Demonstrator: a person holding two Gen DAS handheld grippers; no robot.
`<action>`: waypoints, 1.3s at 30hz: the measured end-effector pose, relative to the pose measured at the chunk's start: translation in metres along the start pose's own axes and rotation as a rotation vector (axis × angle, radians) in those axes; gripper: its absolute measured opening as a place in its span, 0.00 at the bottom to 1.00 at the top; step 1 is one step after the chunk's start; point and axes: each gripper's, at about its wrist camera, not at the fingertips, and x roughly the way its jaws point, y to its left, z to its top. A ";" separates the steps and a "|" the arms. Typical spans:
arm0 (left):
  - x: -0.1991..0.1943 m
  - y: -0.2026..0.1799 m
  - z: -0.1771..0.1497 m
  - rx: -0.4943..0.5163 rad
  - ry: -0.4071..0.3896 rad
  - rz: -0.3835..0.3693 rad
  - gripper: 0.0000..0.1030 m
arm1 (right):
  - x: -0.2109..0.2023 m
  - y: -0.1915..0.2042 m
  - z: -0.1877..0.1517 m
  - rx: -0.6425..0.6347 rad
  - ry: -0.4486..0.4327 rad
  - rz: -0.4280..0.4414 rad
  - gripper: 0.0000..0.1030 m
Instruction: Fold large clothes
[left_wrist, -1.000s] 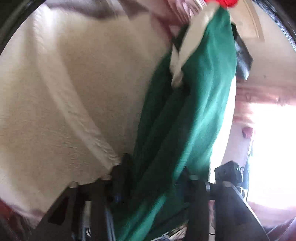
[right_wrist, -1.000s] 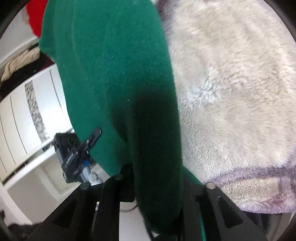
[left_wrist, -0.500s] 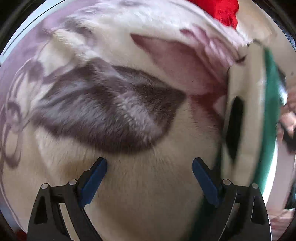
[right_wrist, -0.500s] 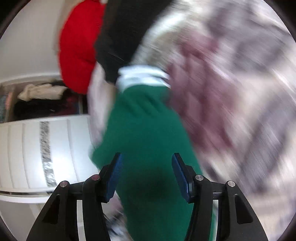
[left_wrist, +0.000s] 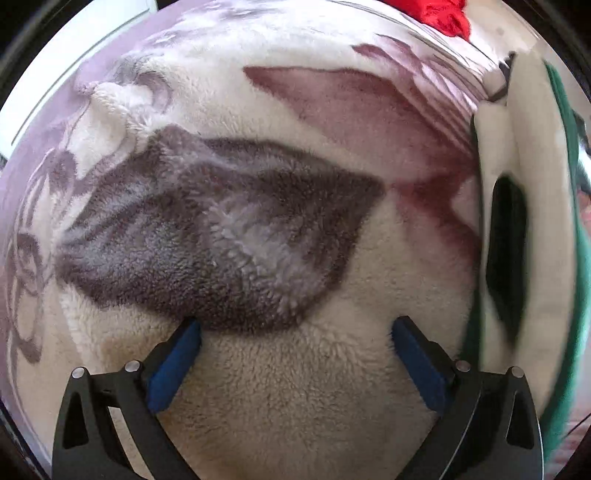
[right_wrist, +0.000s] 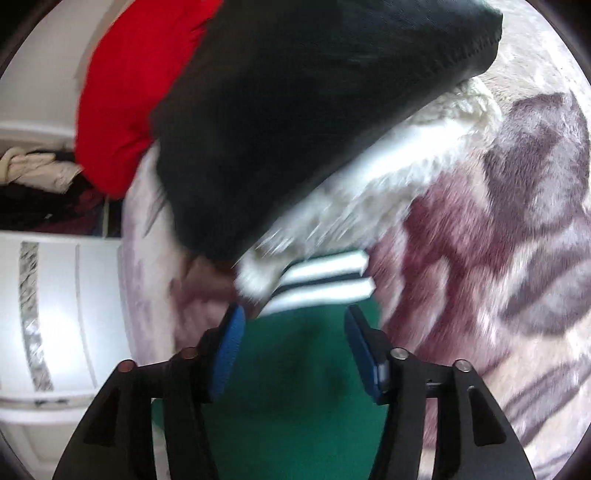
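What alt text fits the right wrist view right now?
The right gripper, jaws open and gripping nothing, hangs over a green garment with white stripes on a fluffy patterned blanket. Black fabric and red fabric lie beyond.

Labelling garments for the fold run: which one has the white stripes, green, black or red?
The green garment, lying under the right gripper; white stripes cross its top edge. The black garment and red garment look plain.

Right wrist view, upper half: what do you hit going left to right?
White cabinet front → heap of clothes on the shelf → red garment → black garment → plush patterned blanket.
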 end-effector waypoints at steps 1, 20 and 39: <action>-0.008 0.001 0.007 -0.019 -0.018 -0.028 1.00 | 0.000 0.008 -0.014 -0.029 0.037 0.022 0.59; -0.034 -0.095 0.048 -0.114 -0.018 -0.881 0.14 | -0.022 -0.095 -0.121 0.117 0.131 -0.208 0.59; -0.033 -0.093 0.144 -0.031 -0.026 -0.611 0.66 | -0.016 0.004 -0.077 -0.087 0.072 -0.134 0.59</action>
